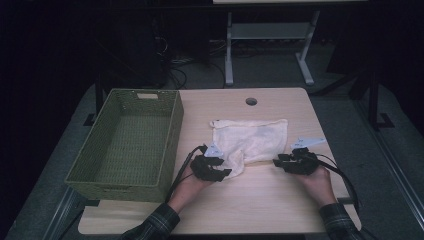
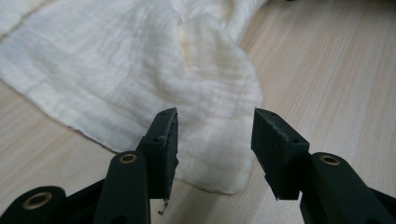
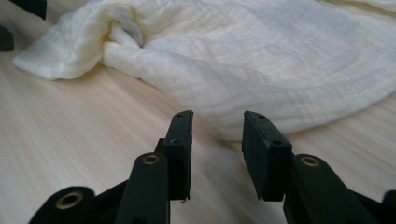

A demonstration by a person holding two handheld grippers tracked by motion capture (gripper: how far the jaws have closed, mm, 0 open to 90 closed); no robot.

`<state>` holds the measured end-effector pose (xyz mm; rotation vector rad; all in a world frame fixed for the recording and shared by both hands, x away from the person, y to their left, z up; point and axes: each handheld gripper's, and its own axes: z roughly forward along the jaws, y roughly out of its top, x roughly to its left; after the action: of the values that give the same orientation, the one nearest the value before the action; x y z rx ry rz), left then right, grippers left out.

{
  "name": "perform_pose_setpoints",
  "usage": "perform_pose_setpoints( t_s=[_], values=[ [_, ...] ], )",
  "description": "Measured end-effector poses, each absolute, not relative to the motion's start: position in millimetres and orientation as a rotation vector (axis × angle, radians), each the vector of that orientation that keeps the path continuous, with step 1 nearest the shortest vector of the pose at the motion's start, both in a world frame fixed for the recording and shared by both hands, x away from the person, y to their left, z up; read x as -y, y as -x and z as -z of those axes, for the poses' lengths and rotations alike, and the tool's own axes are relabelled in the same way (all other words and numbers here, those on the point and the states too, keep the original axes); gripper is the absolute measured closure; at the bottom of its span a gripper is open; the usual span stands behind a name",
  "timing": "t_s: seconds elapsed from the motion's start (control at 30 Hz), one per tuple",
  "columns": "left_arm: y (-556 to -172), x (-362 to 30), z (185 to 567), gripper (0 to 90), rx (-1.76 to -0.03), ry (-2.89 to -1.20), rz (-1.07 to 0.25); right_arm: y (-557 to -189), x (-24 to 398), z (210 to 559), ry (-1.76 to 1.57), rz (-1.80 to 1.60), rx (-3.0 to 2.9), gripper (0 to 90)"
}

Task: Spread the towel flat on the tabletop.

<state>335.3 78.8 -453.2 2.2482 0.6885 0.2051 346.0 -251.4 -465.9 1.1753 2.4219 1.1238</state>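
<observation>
I have the cream cloth (image 1: 252, 138) lying mid-frame on the tabletop (image 1: 280, 200), just right of the green basket (image 1: 127, 142), with its lower left corner bunched into a flap. My left tool (image 1: 220, 172) sits at that flap, jaws parted about halfway, the hem lying between them but not pinched. My right tool (image 1: 281, 162) is at the cloth's lower right edge, jaws parted, nothing between them. To do this well, I judge I should slide each lower jaw flat under the hem and bite one layer only, both sides evenly, before lifting.
</observation>
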Motion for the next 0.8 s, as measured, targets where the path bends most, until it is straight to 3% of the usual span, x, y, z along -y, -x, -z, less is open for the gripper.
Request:
perform_pose_setpoints(
  t_s=[0.27,0.37,0.4,0.53,0.8],
  values=[
    [-335.8,-72.2,463.3,55.7,-0.672,-2.328,-0.234,-354.5,239.5,471.6,-1.172,-1.094,-2.419,67.8],
    [-335.1,-70.6,463.7,65.0,-0.665,-2.339,-0.257,-356.0,235.8,473.2,-1.162,-1.064,-2.411,78.3],
    [-335.2,-70.5,462.7,73.3,-0.663,-2.352,-0.267,-356.5,236.0,472.9,-1.162,-1.063,-2.411,84.3],
    [-336.2,-71.3,461.8,87.6,-0.668,-2.357,-0.256,-356.0,236.4,472.0,-1.156,-1.061,-2.418,86.7],
    [-339.9,-88.5,441.8,89.4,-0.736,-2.247,-0.263,-345.6,254.9,452.9,-1.142,-1.101,-2.390,87.1]
  ],
)
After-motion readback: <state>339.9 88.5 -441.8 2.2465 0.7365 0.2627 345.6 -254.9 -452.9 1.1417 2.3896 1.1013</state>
